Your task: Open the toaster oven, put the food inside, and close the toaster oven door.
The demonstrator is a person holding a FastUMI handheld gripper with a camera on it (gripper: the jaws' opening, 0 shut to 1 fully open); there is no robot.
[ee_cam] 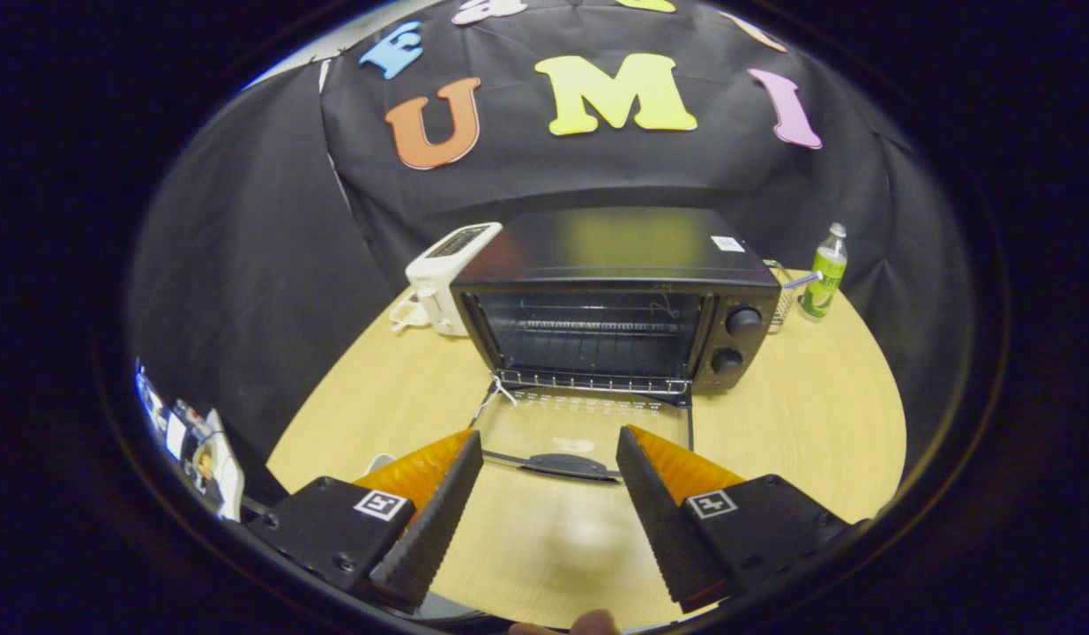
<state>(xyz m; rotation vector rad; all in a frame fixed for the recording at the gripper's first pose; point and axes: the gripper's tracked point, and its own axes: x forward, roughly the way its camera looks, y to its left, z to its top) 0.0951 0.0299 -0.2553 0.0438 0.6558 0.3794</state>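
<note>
1. The worktop (800,423) is seen as a light wood-grain surface with a rounded outline, pretty smooth, with a soft glare spot just ahead of the fingers.
2. The toaster oven (615,300) is found sitting mid-worktop, straight beyond the hand-held gripper (549,445). It's a boxy dark metal thing with a glossy top, a wire rack (592,326) visible inside and two round knobs (742,320) stacked on its right side.
3. Its glass door (588,423) is dropped fully open and laid flat toward the gripper, with the dark handle (569,465) ending up right between the two fingertips. Whether the handle is touched can't be told. The glass is see-through, so the door's outline is a bit hard to make out against the wood.
4. The hand-held gripper is held wide apart with nothing clamped; the ridged inner faces of the fingers are angled toward each other.
5. A white pop-up toaster (443,278) is tucked just left of the oven, partly cut off by it.
6. A green-labelled bottle (824,269) is stood upright to the oven's right, near a wire object that's mostly hidden.
7. No food can be made out anywhere.
</note>
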